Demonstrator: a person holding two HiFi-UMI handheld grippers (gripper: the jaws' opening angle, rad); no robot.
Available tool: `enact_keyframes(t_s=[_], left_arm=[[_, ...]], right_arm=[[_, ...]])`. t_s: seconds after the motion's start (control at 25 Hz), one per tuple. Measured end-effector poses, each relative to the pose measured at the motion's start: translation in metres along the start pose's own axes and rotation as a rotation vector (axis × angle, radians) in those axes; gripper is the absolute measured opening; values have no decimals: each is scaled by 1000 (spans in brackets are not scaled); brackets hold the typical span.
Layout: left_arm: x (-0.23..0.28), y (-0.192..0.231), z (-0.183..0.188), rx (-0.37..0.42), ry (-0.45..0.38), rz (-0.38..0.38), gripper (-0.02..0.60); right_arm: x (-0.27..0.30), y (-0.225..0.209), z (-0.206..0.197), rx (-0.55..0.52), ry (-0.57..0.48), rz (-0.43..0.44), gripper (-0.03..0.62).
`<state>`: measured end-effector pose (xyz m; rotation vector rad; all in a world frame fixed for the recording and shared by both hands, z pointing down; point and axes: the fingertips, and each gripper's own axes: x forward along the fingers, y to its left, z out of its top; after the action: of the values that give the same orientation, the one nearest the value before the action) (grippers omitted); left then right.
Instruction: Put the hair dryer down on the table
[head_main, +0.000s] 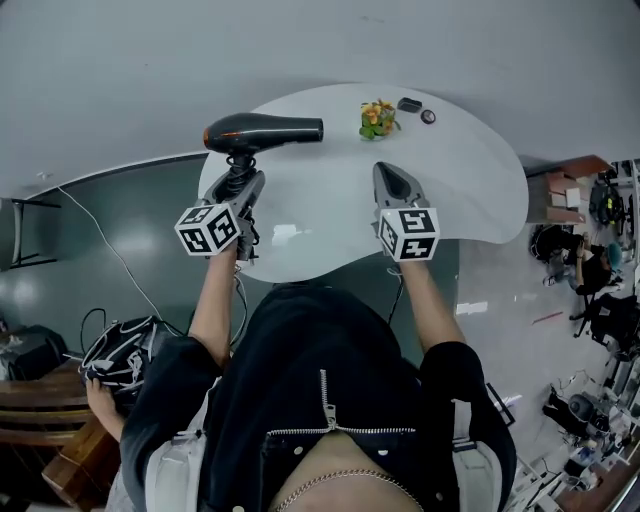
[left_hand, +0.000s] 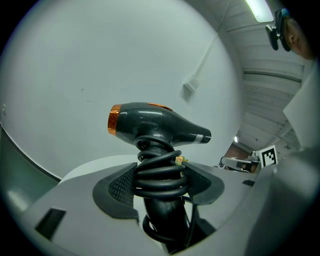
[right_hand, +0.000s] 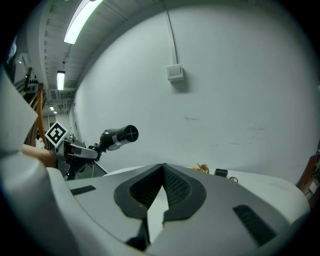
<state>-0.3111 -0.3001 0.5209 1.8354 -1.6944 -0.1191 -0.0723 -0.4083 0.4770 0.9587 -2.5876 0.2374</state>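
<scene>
Black zip jacket (head_main: 320, 400) fills the foreground. Left gripper (head_main: 238, 180) clenched on hair dryer (head_main: 262, 132) handle, over the cord coiled round it. Dryer upright, held clear above table (head_main: 480, 190) left side, nozzle pointing right. Right gripper (head_main: 388, 172) jaws pressed together, nothing between, over table. Small orange-green item (head_main: 378, 118) near far edge.

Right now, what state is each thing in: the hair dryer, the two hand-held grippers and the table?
Dark grey hair dryer with orange rear cap: held upright by its handle, off the table, not yet set down.
Black cord: coiled round the dryer's handle.
Left hand-held gripper: shut on the handle.
Right hand-held gripper: shut, empty.
White oval table: bare near the grippers, small items at its far edge.
</scene>
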Motion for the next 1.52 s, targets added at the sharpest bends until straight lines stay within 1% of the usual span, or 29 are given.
enact_keyframes(t_s=[0.2, 0.4, 0.56, 0.72, 0.88, 1.12, 1.32, 1.52], left_arm=[[13, 12, -24, -18, 65, -2, 282], [32, 25, -40, 6, 123, 3, 282], [51, 37, -54, 7, 183, 5, 282], [72, 52, -62, 29, 224, 29, 282], [96, 67, -83, 46, 280, 44, 282], [114, 77, -108, 18, 365, 70, 282], [117, 87, -113, 36, 394, 122, 282], [119, 95, -126, 36, 423, 151, 282]], right_arm=[[5, 0, -13, 20, 35, -20, 5], [7, -5, -27, 42, 70, -51, 5], [6, -7, -40, 59, 102, -75, 5], [7, -14, -47, 76, 116, -98, 5], [5, -22, -65, 99, 140, -137, 5], [-13, -27, -83, 137, 182, -192, 5], [-28, -28, -92, 168, 208, -226, 5], [-39, -27, -104, 202, 223, -254, 5]])
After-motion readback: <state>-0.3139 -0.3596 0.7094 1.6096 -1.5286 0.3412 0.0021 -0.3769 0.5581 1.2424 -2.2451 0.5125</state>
